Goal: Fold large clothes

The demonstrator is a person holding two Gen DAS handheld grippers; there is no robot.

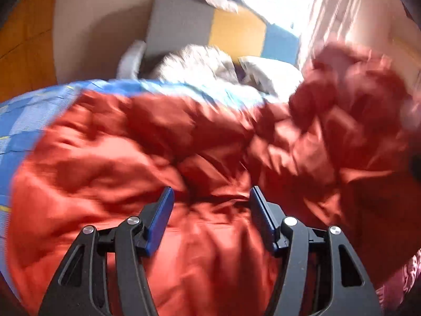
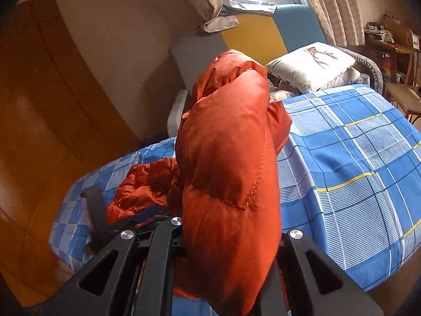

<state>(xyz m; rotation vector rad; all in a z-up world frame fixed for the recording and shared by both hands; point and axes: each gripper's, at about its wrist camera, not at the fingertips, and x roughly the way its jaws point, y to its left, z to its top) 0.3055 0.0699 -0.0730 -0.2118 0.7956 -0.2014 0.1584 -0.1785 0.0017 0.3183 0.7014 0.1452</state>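
An orange-red quilted down jacket (image 1: pixel 163 142) lies crumpled on a bed with a blue plaid sheet (image 1: pixel 23 123). My left gripper (image 1: pixel 210 197) is open just above the jacket, its blue pads (image 1: pixel 161 216) apart with fabric below them. The view is blurred by motion. In the right wrist view, my right gripper (image 2: pixel 229 239) is shut on a thick puffy part of the jacket (image 2: pixel 226 152) and holds it raised above the plaid sheet (image 2: pixel 355 163). The jacket hides the fingertips. The rest of the jacket (image 2: pixel 142 187) lies lower left, with the other gripper's dark body (image 2: pixel 97 210) beside it.
A white pillow with a deer print (image 2: pixel 313 63) and a grey-yellow-blue headboard (image 2: pixel 252 36) are at the bed's head. A wooden wardrobe (image 2: pixel 52 105) stands on the left. Curtains (image 2: pixel 329 5), a chair (image 2: pixel 402 89) and a cluttered desk (image 2: pixel 381 36) are at the right.
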